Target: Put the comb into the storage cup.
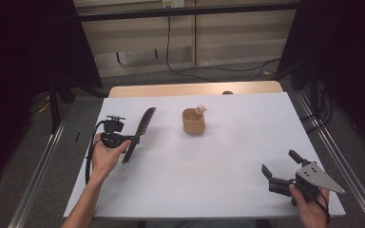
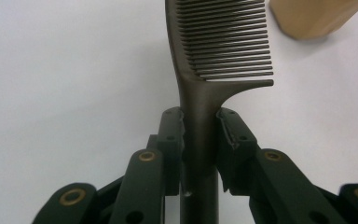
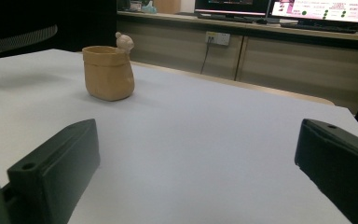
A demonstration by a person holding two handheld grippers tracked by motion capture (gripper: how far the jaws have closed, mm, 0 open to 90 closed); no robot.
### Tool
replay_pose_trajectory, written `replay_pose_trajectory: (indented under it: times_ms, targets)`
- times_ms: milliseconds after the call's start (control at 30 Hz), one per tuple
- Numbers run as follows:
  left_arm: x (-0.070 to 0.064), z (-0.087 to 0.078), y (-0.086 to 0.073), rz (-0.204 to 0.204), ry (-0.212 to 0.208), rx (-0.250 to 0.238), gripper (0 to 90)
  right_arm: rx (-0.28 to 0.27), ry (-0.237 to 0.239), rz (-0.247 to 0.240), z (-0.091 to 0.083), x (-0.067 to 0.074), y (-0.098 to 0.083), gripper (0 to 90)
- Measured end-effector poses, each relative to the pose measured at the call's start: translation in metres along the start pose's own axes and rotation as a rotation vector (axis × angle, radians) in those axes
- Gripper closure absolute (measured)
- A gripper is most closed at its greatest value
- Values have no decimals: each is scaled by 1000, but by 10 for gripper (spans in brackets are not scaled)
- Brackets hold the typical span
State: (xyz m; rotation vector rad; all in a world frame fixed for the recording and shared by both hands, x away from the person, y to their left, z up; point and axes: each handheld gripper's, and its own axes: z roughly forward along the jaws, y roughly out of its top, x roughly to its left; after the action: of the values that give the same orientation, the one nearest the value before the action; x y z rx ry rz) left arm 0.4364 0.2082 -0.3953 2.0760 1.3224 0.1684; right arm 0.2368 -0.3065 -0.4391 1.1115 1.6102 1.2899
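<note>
Gripping the dark comb (image 2: 200, 121) by its handle with our left gripper (image 1: 127, 141) | teeth aim up-table, tan pot (image 1: 193, 122) ahead-right | right gripper (image 1: 279, 170) gapes, empty, farther off.

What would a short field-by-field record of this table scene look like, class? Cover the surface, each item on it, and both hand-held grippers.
surface: white table top
held item: dark comb, teeth end pointing away from the person
left hand-held gripper: shut on the comb's handle, just below the teeth
right hand-held gripper: jaws wide apart, nothing between them, near the table's right front corner
other item: tan pot, upright near the middle of the table, a small figure on its rim
comb and pot: apart, pot to the comb's right in the high view
</note>
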Motion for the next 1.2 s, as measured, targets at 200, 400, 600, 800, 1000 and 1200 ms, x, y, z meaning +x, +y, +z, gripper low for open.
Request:
replay_pose_trajectory:
  times_ms: [200, 400, 600, 800, 1000, 1200]
  targets:
    - [-1, -5, 1, -22, 27, -60, 728, -1, 0, 0, 0, 0, 0, 0]
    - [0, -11, 2, -6, 16, -113, 728, -1, 0, 1, 0, 0, 0, 0]
    - [-5, -18, 2, 37, 7, -193, 728, -4, 1, -1, 0, 0, 0, 0]
    - [-15, -24, 2, 114, -8, -270, 728, -4, 1, 0, 0, 0, 0, 0]
    - [-24, -28, 1, 173, 14, -341, 729, -1, 2, -1, 0, 0, 0, 0]
    - [-35, -36, 3, 223, 6, -398, 729, -1, 2, -1, 0, 0, 0, 0]
